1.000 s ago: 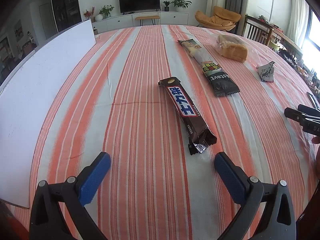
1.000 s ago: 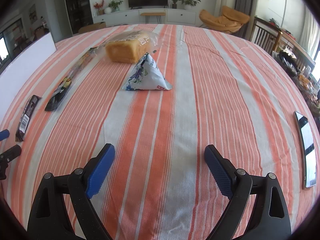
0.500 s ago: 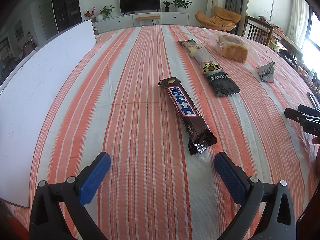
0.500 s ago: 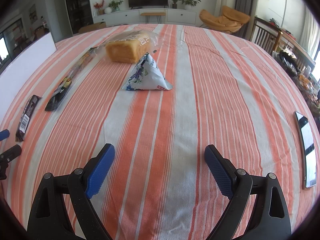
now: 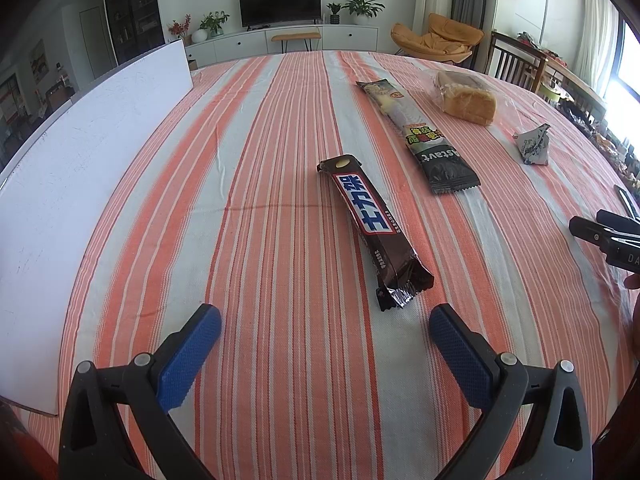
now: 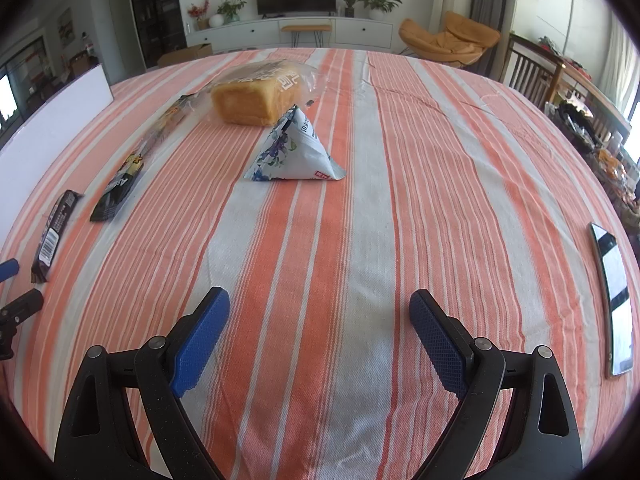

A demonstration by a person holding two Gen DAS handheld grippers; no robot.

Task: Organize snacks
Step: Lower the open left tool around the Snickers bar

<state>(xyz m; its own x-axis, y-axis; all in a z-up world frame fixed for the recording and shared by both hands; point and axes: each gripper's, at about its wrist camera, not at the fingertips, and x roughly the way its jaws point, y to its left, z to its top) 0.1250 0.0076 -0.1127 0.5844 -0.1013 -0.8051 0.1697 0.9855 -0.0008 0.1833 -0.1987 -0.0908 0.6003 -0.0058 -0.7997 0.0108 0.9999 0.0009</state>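
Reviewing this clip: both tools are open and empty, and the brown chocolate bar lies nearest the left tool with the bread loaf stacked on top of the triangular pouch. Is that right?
Not quite. The bread loaf is not stacked on the triangular pouch; it sits on the tablecloth just behind it, as the right wrist view shows. The rest holds: the left tool and right tool are open and empty, and the chocolate bar lies nearest the left tool.

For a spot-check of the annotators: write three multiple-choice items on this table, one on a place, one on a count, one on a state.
1. The chocolate bar lies
A. just ahead of the left gripper
B. on the white board
C. on the bread

2. Wrapped snacks on the striped cloth:
A. two
B. four
C. six

3. The right gripper is
A. shut on the triangular pouch
B. shut, empty
C. open, empty

Answers: 1 A, the bar's near end lies between the left fingers' line. 2 B: bar, long packet, bread, pouch. 3 C, fingers spread over bare cloth.
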